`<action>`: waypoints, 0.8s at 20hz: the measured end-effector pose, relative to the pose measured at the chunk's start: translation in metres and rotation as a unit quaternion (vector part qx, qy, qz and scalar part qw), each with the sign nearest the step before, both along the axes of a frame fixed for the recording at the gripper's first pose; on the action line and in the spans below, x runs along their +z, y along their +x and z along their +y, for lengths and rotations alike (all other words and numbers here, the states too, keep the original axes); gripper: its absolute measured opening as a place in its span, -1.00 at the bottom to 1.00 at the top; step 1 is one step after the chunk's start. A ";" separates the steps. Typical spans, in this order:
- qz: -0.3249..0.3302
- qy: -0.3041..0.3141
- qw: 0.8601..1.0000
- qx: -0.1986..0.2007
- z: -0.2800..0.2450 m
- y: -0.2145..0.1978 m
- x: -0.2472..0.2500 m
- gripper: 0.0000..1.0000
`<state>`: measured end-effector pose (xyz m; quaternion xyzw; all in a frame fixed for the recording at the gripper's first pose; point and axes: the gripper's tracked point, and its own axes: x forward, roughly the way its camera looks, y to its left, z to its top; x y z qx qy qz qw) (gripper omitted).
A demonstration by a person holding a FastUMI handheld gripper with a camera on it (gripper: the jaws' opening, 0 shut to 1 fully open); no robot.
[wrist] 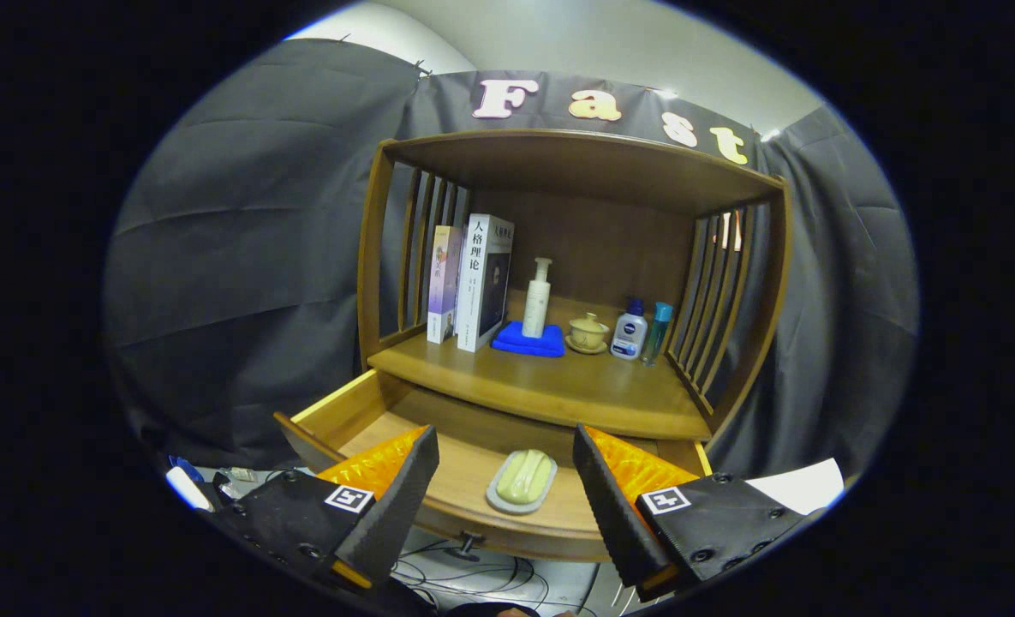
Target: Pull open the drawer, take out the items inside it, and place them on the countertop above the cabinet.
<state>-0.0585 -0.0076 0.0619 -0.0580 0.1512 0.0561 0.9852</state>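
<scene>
Pale green soap bar in a grey oval dish (522, 480) lies in the pulled-out wooden drawer (361, 410), near its front edge, right between my fingers and just ahead of them. My gripper (498, 497) has its fingers spread wide, one on each side of the dish, touching nothing, holding nothing. Left fingertip (404, 488) sits over the drawer's front left part, the right one over the front right. Small dark knob (470, 542) sticks out under the drawer front.

Drawer belongs to a brown wooden cabinet with slatted sides (730, 283). Above the drawer is the cabinet's tabletop (558, 390), already carrying things along the back: two upright books at left, a pale purple one (443, 283) and a white-spined one (483, 283) touching it. Next, a folded blue cloth (528, 340) with a white pump bottle (537, 300) standing on it. Then a cream lidded cup on a saucer (588, 332), a white bottle with a blue cap (629, 330), and a slim teal tube (658, 330) just beside it by the right slats.

Dark cloth wall (241, 283) hangs behind and around the cabinet. Cables (473, 583) lie on the floor below the drawer, a white paper sheet (803, 484) shows past my right finger.
</scene>
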 end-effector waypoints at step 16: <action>0.277 0.014 0.961 -0.016 -0.029 0.107 -0.134 0.96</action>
